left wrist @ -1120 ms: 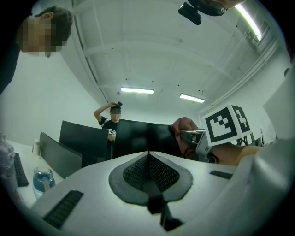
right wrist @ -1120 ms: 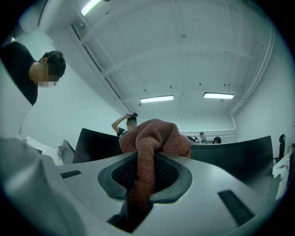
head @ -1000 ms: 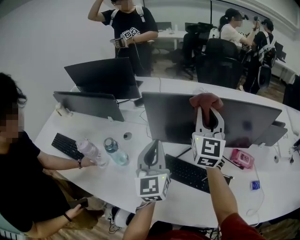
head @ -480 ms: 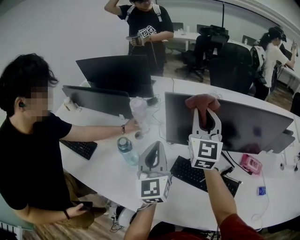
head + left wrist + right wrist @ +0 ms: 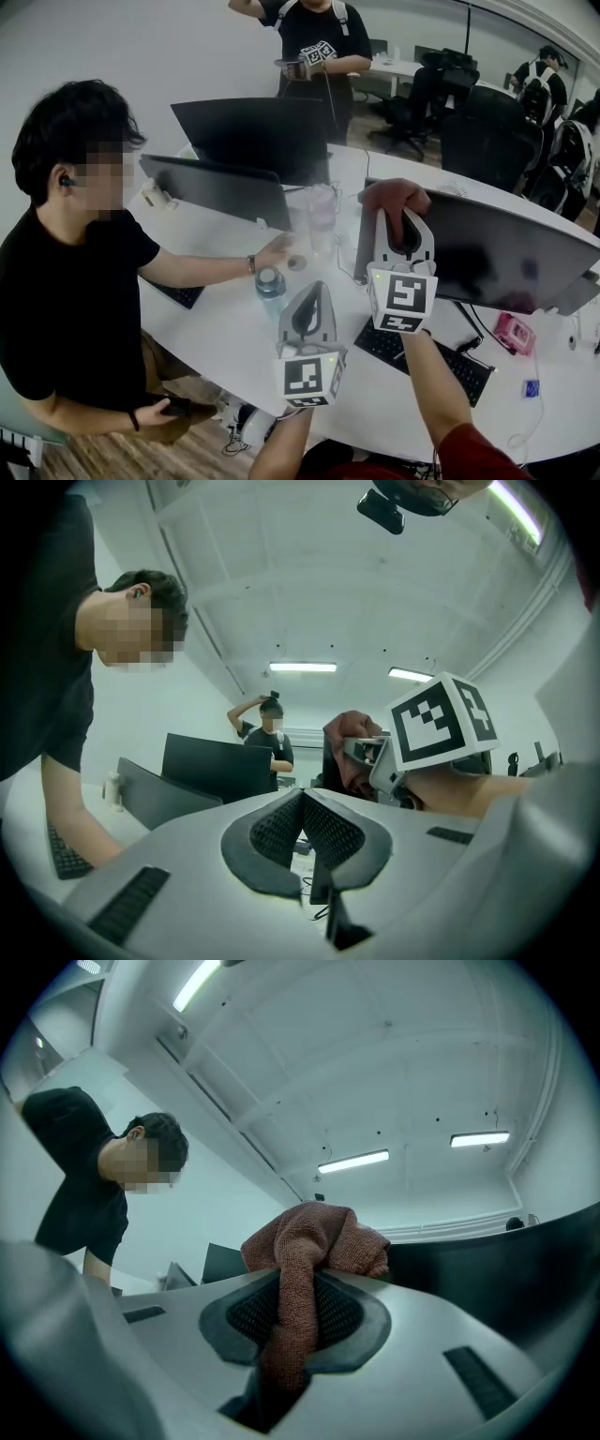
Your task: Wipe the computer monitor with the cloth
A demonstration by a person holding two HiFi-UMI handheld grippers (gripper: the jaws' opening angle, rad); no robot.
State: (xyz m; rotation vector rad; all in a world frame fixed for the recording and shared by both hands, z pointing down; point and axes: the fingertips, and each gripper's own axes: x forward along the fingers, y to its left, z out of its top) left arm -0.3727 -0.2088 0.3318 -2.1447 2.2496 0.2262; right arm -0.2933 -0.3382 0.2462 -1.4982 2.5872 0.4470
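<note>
The black computer monitor (image 5: 487, 258) stands on the white desk at the right in the head view, and its dark panel (image 5: 525, 1260) fills the right side of the right gripper view. My right gripper (image 5: 398, 211) is shut on a reddish-brown cloth (image 5: 394, 195), bunched against the monitor's upper left corner. The cloth (image 5: 314, 1241) hangs down between the jaws. My left gripper (image 5: 307, 298) is shut and holds nothing. It hovers over the desk left of the right gripper, whose marker cube (image 5: 441, 722) and cloth (image 5: 352, 742) show in the left gripper view.
A person in a black shirt (image 5: 66, 281) sits at the left and reaches a hand to a clear bottle (image 5: 321, 217). A second bottle (image 5: 270, 286), a keyboard (image 5: 441, 361), two more monitors (image 5: 253, 136) and a pink object (image 5: 517, 333) are on the desk (image 5: 225, 347).
The seated person has carried the clear bottle from the desk's near left toward the monitors. The view has swung left. My right gripper still holds the cloth at the monitor's top left.
</note>
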